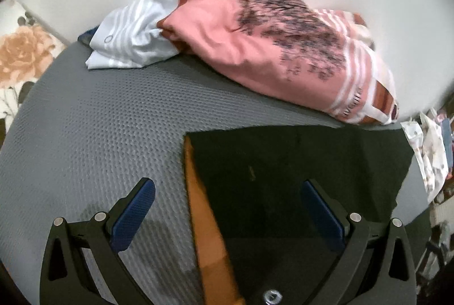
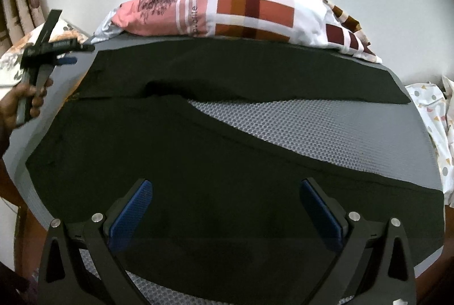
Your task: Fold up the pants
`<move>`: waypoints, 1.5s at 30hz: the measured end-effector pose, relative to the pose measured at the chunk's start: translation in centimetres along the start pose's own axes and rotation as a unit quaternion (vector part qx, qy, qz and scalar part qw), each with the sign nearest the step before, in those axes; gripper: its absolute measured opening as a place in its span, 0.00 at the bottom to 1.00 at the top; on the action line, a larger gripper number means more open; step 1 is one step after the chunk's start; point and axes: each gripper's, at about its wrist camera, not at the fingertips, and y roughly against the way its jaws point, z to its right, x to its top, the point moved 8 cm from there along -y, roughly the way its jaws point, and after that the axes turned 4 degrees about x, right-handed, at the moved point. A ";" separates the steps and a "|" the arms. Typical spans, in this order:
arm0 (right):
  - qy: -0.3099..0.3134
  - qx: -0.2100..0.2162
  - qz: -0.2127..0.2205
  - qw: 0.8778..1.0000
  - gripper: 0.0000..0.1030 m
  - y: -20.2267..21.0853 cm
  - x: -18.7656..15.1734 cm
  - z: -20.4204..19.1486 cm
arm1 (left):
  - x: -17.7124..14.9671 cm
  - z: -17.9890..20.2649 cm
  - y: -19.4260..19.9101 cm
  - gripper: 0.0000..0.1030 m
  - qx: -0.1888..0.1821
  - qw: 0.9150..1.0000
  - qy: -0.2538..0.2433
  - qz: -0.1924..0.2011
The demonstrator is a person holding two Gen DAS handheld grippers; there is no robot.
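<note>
Each hand-held gripper, left [image 1: 228,195] and right [image 2: 227,195], hovers spread wide over the dark pants [image 2: 215,151].

Left gripper [image 1: 228,212], right gripper [image 2: 227,210]: black angular frames, blue textured pads [image 1: 133,215], silver rivets [image 1: 100,216]. Bare hand [image 2: 17,103] at left edge, no sleeve visible.

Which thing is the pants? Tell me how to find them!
Look at the big grey bumpy mat that covers the table. The pants are the wide, flat, very dark cloth spread across it, with two legs splitting apart. The pink and checked bedding behind is bunched up and colourful; the pants are plain and dark.
</note>
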 end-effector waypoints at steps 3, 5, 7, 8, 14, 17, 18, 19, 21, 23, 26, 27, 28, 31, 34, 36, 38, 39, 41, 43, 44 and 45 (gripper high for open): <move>0.006 0.000 -0.005 1.000 0.99 -0.5 -0.1 -0.1 | 0.5 -0.3 -1.5 0.99 0.001 1.000 -0.019 -0.014; 0.006 0.000 -0.011 1.000 0.99 -1.0 -0.2 -0.2 | 0.8 -0.3 -2.3 0.99 0.001 0.999 -0.034 -0.017; 0.005 0.001 -0.017 1.000 0.99 -1.4 -0.3 -0.2 | 1.1 -0.3 -3.1 0.99 0.001 0.999 -0.047 -0.020; 0.004 0.001 -0.020 1.000 0.99 -1.7 -0.4 -0.2 | 1.2 -0.3 -3.4 0.99 0.000 0.999 -0.049 -0.023; 0.010 0.002 -0.033 0.999 0.99 -2.7 -0.6 -0.5 | 1.6 -0.3 -5.5 0.91 -0.023 0.997 -0.069 -0.038; 0.012 0.002 -0.038 0.999 0.99 -2.9 -0.7 -0.7 | 1.8 -0.2 -5.7 0.89 -0.033 0.996 -0.074 -0.039; 0.012 0.002 -0.040 0.999 0.99 -3.0 -0.7 -0.7 | 1.8 -0.3 -5.8 0.88 -0.028 0.996 -0.073 -0.044; 0.011 0.002 -0.041 0.999 0.99 -3.1 -0.8 -0.7 | 1.9 -0.3 -5.9 0.85 -0.023 0.996 -0.070 -0.048; 0.009 0.004 -0.043 0.999 0.99 -3.3 -0.8 -0.7 | 2.3 -0.6 -5.9 0.58 -0.008 0.996 -0.072 -0.052; 0.009 0.004 -0.043 0.999 0.99 -3.3 -0.9 -0.8 | 2.4 -1.0 -5.7 0.35 0.009 0.996 -0.076 -0.051; 0.012 0.004 -0.042 0.999 0.99 -3.3 -0.8 -0.9 | 2.3 -1.6 -4.8 0.16 0.014 0.997 -0.072 -0.040; 0.013 0.003 -0.042 0.999 0.99 -3.3 -0.8 -0.9 | 2.3 -1.8 -4.4 0.14 0.014 0.997 -0.068 -0.034; 0.013 0.004 -0.040 0.999 0.99 -3.2 -0.7 -0.9 | 2.2 -1.7 -3.9 0.12 0.015 0.997 -0.068 -0.028; -0.002 0.014 -0.038 0.999 0.99 -3.1 -0.1 -0.6 | 2.0 -0.5 -1.5 0.10 0.007 0.997 -0.077 0.005; -0.022 0.033 -0.026 0.999 0.99 -2.8 1.2 -0.3 | 1.6 1.0 2.1 0.10 -0.012 0.996 -0.069 0.048; -0.045 0.070 -0.020 0.996 1.00 -2.7 2.6 -0.2 | 1.2 2.0 4.1 0.10 -0.020 0.995 -0.065 0.071; -0.096 0.137 -0.011 0.986 1.00 -2.8 4.7 0.1 | 0.3 4.1 6.0 0.10 -0.029 0.993 -0.067 0.097; -0.117 0.163 -0.011 0.980 1.00 -3.0 5.5 0.1 | -0.5 5.0 7.3 0.10 -0.034 0.991 -0.068 0.107; -0.181 0.237 -0.019 0.954 1.00 -3.9 7.6 0.5 | -2.2 6.2 9.2 0.10 -0.049 0.990 -0.061 0.117; -0.238 0.306 -0.024 0.922 1.00 -5.0 9.5 0.7 | -4.3 7.5 11.0 0.10 -0.056 0.989 -0.061 0.123; -0.265 0.332 -0.027 0.905 1.00 -5.8 10.8 0.9 | -5.4 8.2 11.8 0.10 -0.059 0.989 -0.060 0.125; -0.286 0.347 -0.029 0.893 1.00 -6.6 12.1 1.1 | -6.2 8.5 12.5 0.10 -0.062 0.988 -0.059 0.127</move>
